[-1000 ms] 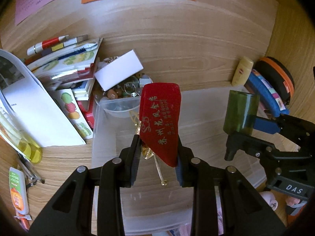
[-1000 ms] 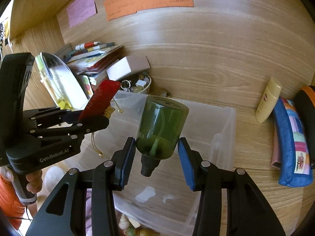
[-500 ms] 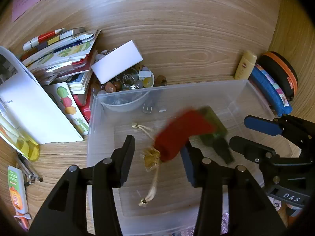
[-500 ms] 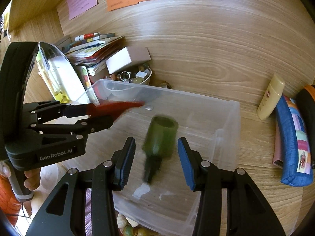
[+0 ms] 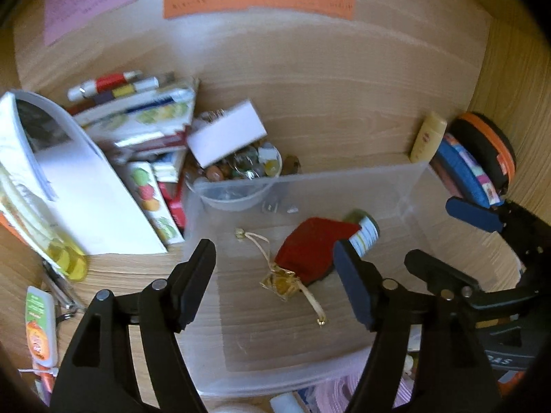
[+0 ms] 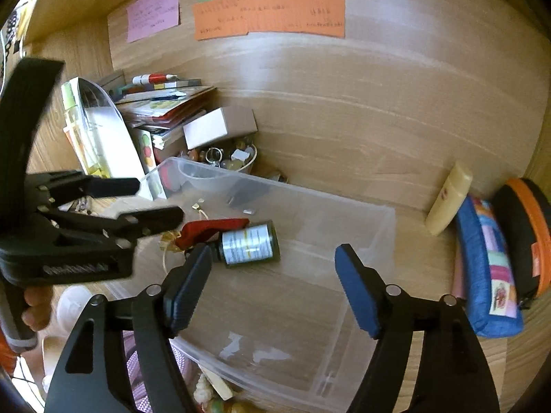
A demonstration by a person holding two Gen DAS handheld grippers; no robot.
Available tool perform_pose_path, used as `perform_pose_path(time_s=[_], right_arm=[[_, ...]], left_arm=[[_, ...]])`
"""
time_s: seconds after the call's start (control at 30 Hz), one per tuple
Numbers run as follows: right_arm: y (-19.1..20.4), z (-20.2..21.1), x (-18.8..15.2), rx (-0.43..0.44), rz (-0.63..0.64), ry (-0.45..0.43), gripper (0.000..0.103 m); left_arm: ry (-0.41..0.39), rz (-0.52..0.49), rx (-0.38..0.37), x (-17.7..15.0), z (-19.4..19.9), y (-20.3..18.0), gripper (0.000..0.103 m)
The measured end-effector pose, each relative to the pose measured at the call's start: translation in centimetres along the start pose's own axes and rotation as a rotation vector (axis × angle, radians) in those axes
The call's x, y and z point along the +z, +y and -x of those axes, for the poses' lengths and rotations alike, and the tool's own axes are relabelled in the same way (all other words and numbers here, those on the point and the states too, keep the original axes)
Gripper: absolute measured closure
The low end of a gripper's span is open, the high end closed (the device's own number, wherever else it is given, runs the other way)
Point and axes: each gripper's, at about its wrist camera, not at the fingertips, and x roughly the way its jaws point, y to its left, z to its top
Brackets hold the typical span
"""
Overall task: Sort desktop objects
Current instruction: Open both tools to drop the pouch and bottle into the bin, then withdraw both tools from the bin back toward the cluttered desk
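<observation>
A clear plastic bin (image 5: 406,175) (image 6: 385,227) stands on the wooden desk. On its floor lie a red charm with a gold tassel (image 5: 310,251) (image 6: 203,230) and a dark green bottle with a white label (image 5: 365,230) (image 6: 251,244), side by side and touching. My left gripper (image 5: 275,268) hangs over the bin, jaws opening, nothing pressed between its pads. My right gripper (image 6: 272,282) hovers over the bin too, jaws opening and empty. Each gripper shows in the other's view: the right one (image 5: 458,241), the left one (image 6: 144,199).
Books and papers (image 5: 103,158) pile at the left. A small bowl of trinkets (image 5: 241,168) with a white box (image 5: 224,134) sits behind the bin. A cream tube (image 6: 447,196), a blue pouch (image 6: 485,268) and an orange-rimmed case (image 6: 527,230) lie at the right. Notes (image 6: 268,10) hang on the back wall.
Both grippers opened wider. The red charm dropped from the left gripper and the green bottle from the right; both now lie on the bin floor.
</observation>
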Motion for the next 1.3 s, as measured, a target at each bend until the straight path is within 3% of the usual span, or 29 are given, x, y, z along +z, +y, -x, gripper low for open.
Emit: perform_pose_path(time_s=[0.13, 0.23, 0.4, 0.47, 0.7, 1.03, 1.13, 1.3], right_arm=[[0.4, 0.8, 0.4, -0.040, 0.020, -0.028, 0.020], [0.9, 1.9, 0.7, -0.077, 0.047, -0.064, 0.019], [1.5, 4.5, 1.3, -0.113, 0.080, -0.123, 0.017], [1.5, 5.6, 1.5, -0.106, 0.076, -0.146, 0.009], [1.7, 9.6, 0.7, -0.078, 0.062, -0.199, 0.005], [1.0, 12.2, -3.0, -0.098, 0.023, -0.183, 0.000], [0.2, 12.4, -4.4, -0.092, -0.003, -0.144, 0.000], [-0.6, 12.0, -7.1, -0.155, -0.009, -0.074, 0.000]], left_arm=[[-0.048, 0.001, 0.025, 0.1, 2.3, 0.4, 0.022], [-0.091, 0.005, 0.049, -0.2, 4.7, 1.1, 0.012], [-0.143, 0.015, 0.064, -0.5, 8.2, 1.9, 0.007], [-0.165, 0.017, 0.069, -0.9, 9.5, 2.3, 0.006], [-0.197, 0.011, 0.093, -3.4, 12.4, 3.5, 0.003], [-0.114, 0.048, 0.090, -8.4, 11.8, 6.2, 0.003], [-0.054, 0.060, 0.092, -10.2, 10.6, 7.2, 0.003], [0.054, 0.084, 0.057, -12.8, 8.3, 8.5, 0.003]])
